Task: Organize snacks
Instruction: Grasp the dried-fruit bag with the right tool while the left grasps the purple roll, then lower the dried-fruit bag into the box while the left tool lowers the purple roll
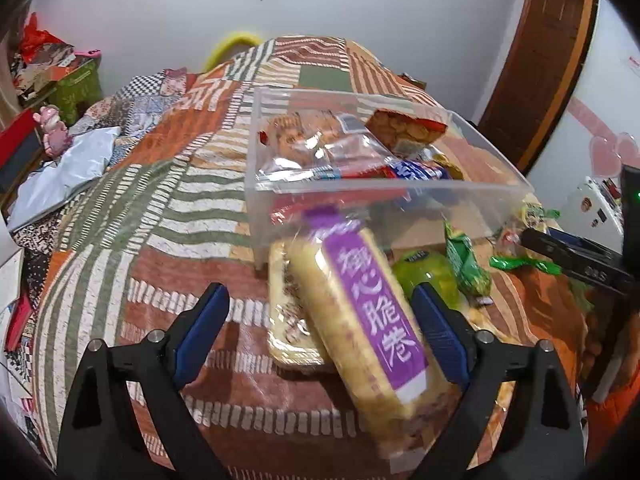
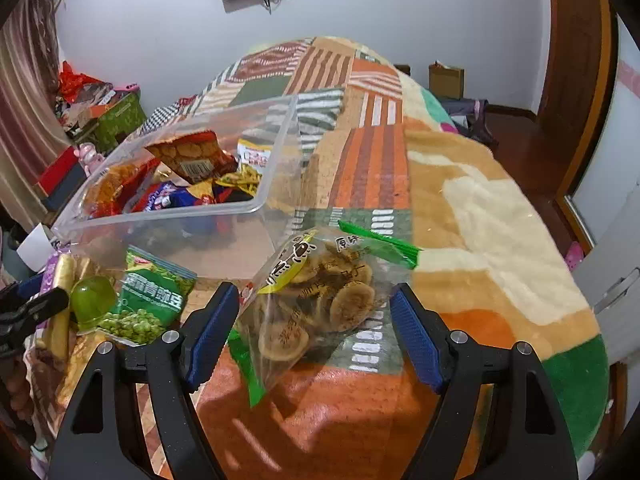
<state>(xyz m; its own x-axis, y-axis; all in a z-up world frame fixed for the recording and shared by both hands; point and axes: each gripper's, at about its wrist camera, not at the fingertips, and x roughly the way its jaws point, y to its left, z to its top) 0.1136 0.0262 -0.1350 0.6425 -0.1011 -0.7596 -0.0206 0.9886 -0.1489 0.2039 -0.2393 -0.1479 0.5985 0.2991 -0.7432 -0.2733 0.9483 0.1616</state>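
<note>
Clear plastic bin [image 1: 360, 196], frame centre, holds assorted snack packets [image 1: 320, 152]. Purple-labelled egg-roll pack [image 1: 360, 312] lies between the open left gripper [image 1: 320, 332] fingers; banana-chip bag [image 2: 316, 304] lies between the open right gripper [image 2: 316, 332] fingers, on the bed.

I see a bed under a patchwork blanket [image 2: 372, 168]. My landmark on it is the clear plastic bin [image 1: 400, 200]. Directly in front of the bin lie a purple-labelled roll pack [image 1: 360, 304], a green jelly cup [image 2: 93, 296] and a green pea bag [image 2: 150, 300]. Front-right of the bin lies a clear bag of brown slices [image 2: 320, 300].
</note>
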